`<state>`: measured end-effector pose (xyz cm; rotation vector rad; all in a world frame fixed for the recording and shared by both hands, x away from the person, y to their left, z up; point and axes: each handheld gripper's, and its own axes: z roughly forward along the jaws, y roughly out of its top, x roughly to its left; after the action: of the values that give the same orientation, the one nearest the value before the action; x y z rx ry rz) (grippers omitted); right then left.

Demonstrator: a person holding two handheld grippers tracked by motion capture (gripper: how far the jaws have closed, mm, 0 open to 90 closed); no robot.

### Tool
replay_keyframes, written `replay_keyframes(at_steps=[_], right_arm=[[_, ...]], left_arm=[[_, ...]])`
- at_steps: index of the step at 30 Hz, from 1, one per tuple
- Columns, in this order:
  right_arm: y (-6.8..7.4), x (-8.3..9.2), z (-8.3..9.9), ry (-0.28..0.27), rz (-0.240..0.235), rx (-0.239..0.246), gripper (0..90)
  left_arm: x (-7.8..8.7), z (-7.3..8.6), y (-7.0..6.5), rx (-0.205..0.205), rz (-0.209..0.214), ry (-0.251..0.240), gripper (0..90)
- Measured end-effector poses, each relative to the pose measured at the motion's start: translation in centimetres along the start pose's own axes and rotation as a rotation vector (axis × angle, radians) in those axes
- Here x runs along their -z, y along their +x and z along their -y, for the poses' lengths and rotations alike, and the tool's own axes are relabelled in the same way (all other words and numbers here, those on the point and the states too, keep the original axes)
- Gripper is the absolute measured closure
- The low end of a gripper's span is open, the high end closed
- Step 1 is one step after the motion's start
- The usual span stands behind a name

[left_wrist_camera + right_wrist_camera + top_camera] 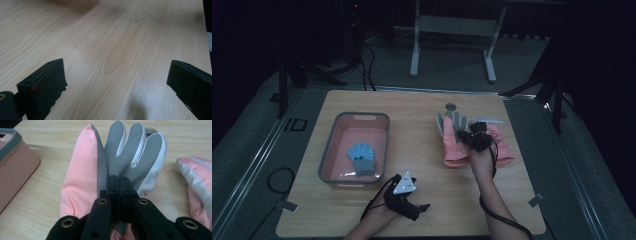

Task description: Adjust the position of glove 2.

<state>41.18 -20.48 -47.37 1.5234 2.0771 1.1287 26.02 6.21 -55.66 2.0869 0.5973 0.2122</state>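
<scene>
My right gripper [120, 182] is clenched on the palm fabric of the pink-and-grey glove [125, 152], pinching the grey textured cloth just below its fingers. That glove lies on the wooden surface [412, 150], to the right of the pink bin [332, 145], well apart from it. A second pink glove [502, 147] lies just beside the first glove, on the side away from the bin. Inside the bin rests a small blue glove [361, 157]. My left gripper [419, 210] hangs released over bare wood near the bin's front corner, its jaws standing wide with nothing between them.
</scene>
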Motion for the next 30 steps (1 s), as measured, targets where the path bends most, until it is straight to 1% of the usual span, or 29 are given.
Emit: replay_keyframes(at_steps=[1,2,5,6,10,12,14,16,17,18,19,21,23,24,26,27,30], right_arm=[[0.0,0.0,0.0,0.0,0.0,0.0,88.4],[0.6,0.2,0.5,-0.006,0.015,-0.01,88.4],[1.2,0.2,1.1,-0.001,0.022,-0.025,88.4],[1.4,0.3,1.4,-0.002,0.02,-0.036,88.3],[2.2,0.1,2.5,0.004,0.011,-0.044,88.3],[2.3,0.0,3.1,0.008,0.007,-0.051,88.2],[2.3,-0.2,3.7,0.011,0.002,-0.073,88.2],[2.4,-0.4,4.0,0.016,0.005,-0.066,88.2],[2.5,-0.8,4.7,0.033,0.016,-0.067,88.0],[2.6,-1.0,4.9,0.038,0.021,-0.069,87.7],[2.6,-1.3,5.2,0.048,0.023,-0.061,87.4],[2.5,-1.6,5.4,0.058,0.02,-0.062,87.2],[2.6,-2.0,5.8,0.069,0.033,-0.051,86.8],[2.5,-2.1,6.0,0.069,0.03,-0.057,86.6],[2.4,-2.2,6.0,0.067,0.033,-0.055,85.8],[2.4,-2.2,5.9,0.067,0.033,-0.047,84.6],[2.3,-1.7,5.5,0.058,0.026,-0.038,79.4]], left_arm=[[0.0,0.0,0.0,0.0,0.0,0.0,2.3],[0.1,0.0,0.0,-0.003,-0.006,0.003,2.3],[0.0,0.0,0.1,-0.003,-0.006,0.004,2.3],[0.0,0.0,0.0,-0.007,-0.009,0.012,2.3],[0.0,0.0,0.0,-0.005,-0.006,0.01,2.3],[0.0,0.1,-0.1,-0.01,-0.01,0.012,2.3],[0.0,0.1,0.0,-0.01,-0.009,0.008,2.3],[0.0,0.1,0.0,-0.01,-0.009,0.008,2.3],[0.0,0.1,-0.1,-0.015,-0.006,0.014,2.3],[0.0,0.1,-0.1,-0.015,-0.004,0.014,2.3],[0.0,0.1,-0.1,-0.015,-0.004,0.014,2.3],[0.0,0.1,-0.1,-0.015,-0.006,0.019,2.3],[0.0,0.2,-0.1,-0.012,-0.002,0.016,2.3],[0.0,0.2,0.0,-0.012,-0.003,0.015,2.3],[0.0,0.2,0.0,-0.012,-0.001,0.015,2.3],[0.0,0.2,0.0,-0.01,-0.001,0.014,2.3],[0.0,0.2,-0.1,-0.006,0.007,0.014,2.3]])
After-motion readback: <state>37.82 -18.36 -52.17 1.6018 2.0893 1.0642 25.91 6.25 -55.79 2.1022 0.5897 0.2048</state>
